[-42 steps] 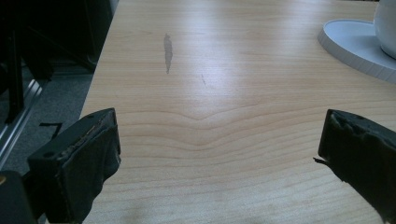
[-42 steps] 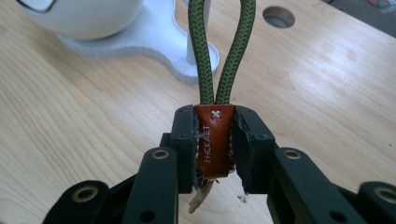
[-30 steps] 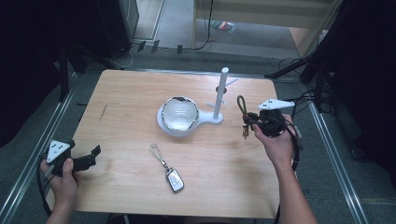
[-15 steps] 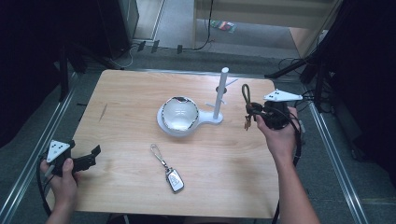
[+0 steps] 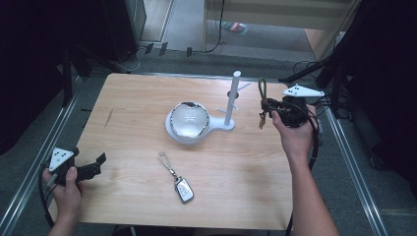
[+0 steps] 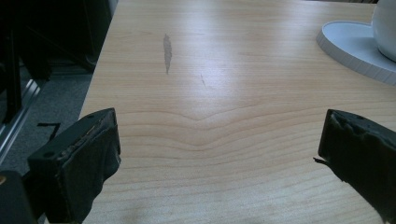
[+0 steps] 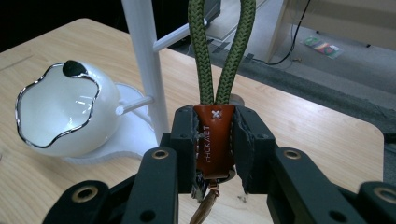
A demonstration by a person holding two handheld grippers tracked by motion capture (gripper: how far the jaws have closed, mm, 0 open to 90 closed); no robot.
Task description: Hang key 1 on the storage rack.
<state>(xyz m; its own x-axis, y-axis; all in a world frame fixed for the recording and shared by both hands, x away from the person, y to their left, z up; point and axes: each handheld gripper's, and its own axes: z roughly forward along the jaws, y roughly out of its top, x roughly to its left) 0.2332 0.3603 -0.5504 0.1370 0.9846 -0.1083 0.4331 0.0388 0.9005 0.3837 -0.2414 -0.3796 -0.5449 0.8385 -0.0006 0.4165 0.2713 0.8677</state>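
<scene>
Right tongs (image 7: 214, 140) clamped on the keychain (image 7: 215, 135) just lifted it off the desk (image 5: 147, 123) beside the stand (image 5: 231, 101), so hanging's next. Left tongs (image 6: 219, 154) idle, open.

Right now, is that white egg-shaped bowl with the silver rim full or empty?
Empty: the white egg-shaped bowl shows only its bare, glossy white inside.

On the desk (image 5: 137, 113), the bowl (image 5: 188, 119) sits mid-desk, the peg stand (image 5: 232, 98) just right of it, and the car key (image 5: 183, 189) lies nearer the front edge.
</scene>
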